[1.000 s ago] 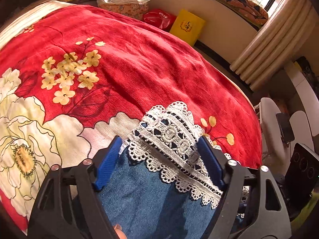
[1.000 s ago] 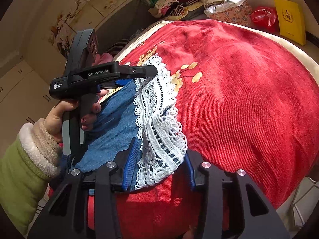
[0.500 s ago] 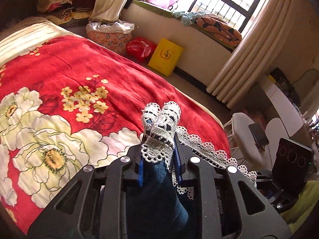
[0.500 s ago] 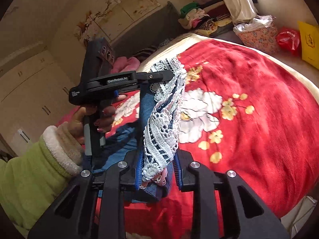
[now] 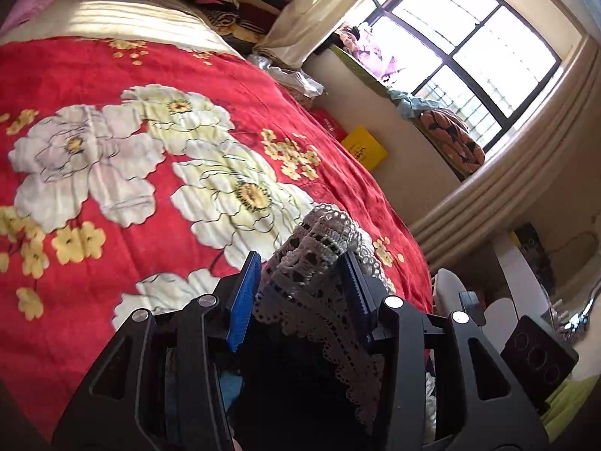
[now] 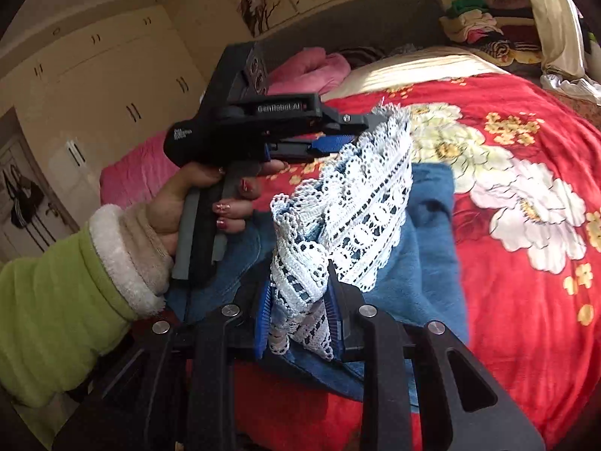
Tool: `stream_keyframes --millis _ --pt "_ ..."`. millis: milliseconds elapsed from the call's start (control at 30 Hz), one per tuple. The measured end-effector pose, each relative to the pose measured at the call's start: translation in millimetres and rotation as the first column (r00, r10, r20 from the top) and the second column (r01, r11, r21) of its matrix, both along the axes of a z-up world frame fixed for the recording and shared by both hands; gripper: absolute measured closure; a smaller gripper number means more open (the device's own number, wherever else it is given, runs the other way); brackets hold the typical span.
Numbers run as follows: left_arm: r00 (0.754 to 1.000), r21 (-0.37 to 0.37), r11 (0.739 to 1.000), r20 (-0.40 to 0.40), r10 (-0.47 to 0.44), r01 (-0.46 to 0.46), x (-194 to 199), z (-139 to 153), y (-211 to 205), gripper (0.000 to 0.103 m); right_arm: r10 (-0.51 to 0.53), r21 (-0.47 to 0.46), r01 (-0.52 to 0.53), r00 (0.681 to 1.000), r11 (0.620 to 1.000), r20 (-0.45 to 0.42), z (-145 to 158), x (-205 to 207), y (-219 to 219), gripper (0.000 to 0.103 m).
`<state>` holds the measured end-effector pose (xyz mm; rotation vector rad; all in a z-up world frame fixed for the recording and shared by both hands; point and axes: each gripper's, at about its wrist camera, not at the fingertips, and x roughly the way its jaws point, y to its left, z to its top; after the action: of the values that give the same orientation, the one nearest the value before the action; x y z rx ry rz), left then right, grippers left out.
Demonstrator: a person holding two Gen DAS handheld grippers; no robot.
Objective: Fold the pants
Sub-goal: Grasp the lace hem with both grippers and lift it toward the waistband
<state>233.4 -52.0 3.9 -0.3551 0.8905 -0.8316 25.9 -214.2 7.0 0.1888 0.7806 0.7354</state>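
Blue denim pants (image 6: pixel 420 240) with a white lace hem (image 6: pixel 360 203) lie partly on the bed, the hem end lifted. My right gripper (image 6: pixel 300 293) is shut on the lace hem. My left gripper (image 5: pixel 300 263) is shut on the other part of the lace hem (image 5: pixel 319 240), held above the bed. In the right wrist view the left gripper (image 6: pixel 345 135) shows at the upper left, held by a hand in a green sleeve, with the lace stretched between the two grippers.
A red blanket with big white flowers (image 5: pixel 131 143) covers the bed. A yellow bag (image 5: pixel 364 148) stands on the floor by the window wall. Piled clothes (image 6: pixel 484 34) lie beyond the bed head. A white chair (image 5: pixel 449 293) stands at the bed's right.
Both grippers shut on the lace hem, then lifted it and carried it up the bed toward the head. The denim now trails folded beneath the hem.
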Motion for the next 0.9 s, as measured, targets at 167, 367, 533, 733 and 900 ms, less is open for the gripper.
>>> stream_keyframes --millis 167,367,533,733,900 --pt "0.995 -0.135 0.988 -0.075 0.066 -0.075 -19.7 -4.2 39.1 0.034 0.078 -0.101 -0.077 0.997 0.992 0.006 -14.2 -16.3 35.9 0.079" --pt "0.988 -0.048 0.993 -0.115 0.103 -0.109 -30.8 -15.0 33.6 0.024 0.124 -0.117 -0.123 0.992 0.986 0.009 -15.1 -28.3 45.0 0.075" --pt "0.982 -0.008 0.992 -0.142 0.126 -0.129 -28.9 -30.1 32.2 0.089 0.036 0.053 -0.035 0.999 0.998 -0.014 5.0 -18.6 -14.9 0.047" --pt "0.972 0.008 0.980 -0.128 0.198 -0.199 -39.3 -27.8 47.9 0.062 -0.179 0.138 0.198 0.975 0.971 -0.135 -2.0 61.7 -94.3 0.045" --pt "0.969 0.110 0.963 0.044 0.244 -0.248 -84.6 8.6 48.2 0.038 -0.162 0.172 0.212 0.950 0.962 -0.266 -25.4 129.4 -105.7 0.045"
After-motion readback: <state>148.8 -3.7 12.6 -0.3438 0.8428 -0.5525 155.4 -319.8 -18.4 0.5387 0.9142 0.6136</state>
